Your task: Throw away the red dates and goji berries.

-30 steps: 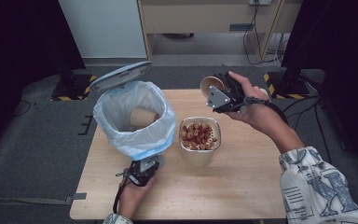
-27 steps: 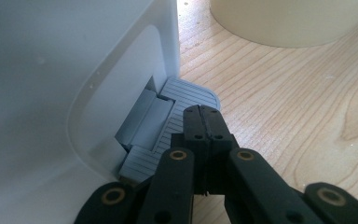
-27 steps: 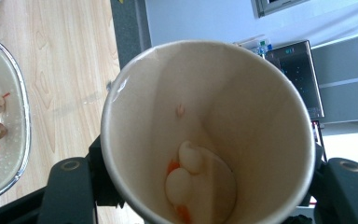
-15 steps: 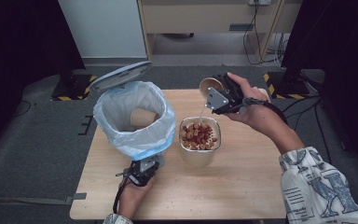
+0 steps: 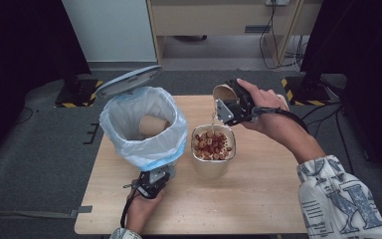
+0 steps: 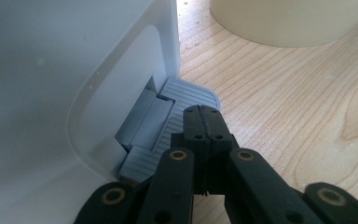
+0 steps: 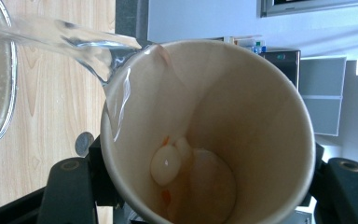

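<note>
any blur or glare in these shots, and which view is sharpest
Left gripper view: sharpest on the pedal, bin wall pale and soft. Right gripper view: glare on the water stream, paper cup rim soft, background overexposed. High view: dark corners, even light on the table.

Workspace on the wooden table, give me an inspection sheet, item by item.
Surface: wooden table, crumb specks near the tub.
Job's things: paper cup tipped, liquid streaming into the strainer tub of reddish pieces; scraps left in the cup.
Clutter: lined pedal bin, lid up, a paper cup inside.
Grippers: right tool shut on the paper cup; left tool shut, tips on the bin's pedal.
Cables: black cable at the left tool; cables on the floor behind.
Surroundings: grey floor, hazard-striped stand bases.
</note>
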Demonstrator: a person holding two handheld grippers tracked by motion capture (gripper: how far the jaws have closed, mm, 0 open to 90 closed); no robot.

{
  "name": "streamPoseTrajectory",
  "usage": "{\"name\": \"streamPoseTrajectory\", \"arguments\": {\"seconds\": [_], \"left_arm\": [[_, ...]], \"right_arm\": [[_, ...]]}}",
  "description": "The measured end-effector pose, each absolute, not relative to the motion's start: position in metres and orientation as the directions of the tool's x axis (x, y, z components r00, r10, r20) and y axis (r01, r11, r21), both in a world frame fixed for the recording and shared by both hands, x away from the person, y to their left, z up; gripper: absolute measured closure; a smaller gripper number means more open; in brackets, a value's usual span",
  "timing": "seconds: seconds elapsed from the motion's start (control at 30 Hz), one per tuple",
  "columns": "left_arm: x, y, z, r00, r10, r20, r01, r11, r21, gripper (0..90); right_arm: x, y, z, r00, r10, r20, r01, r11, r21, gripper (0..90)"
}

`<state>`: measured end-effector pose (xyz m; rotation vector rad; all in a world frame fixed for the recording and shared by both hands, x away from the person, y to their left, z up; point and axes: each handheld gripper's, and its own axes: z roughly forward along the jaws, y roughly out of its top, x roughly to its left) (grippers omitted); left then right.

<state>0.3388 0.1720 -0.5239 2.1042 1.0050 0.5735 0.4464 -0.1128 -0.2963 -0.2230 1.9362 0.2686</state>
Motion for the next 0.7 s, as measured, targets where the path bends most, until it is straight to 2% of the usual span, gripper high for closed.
{"name": "streamPoseTrajectory", "arguments": {"seconds": [0.7], "left_arm": [[0.3392,0.1732,-0.5232,0.6,0.794,0.093,0.477,-0.449,0.756,89.4]], "right_arm": [[0.4476,-0.1152,-0.2946,-0.371,-0.002,-0.928,-0.27,0.957,0.106,33.0]]}}
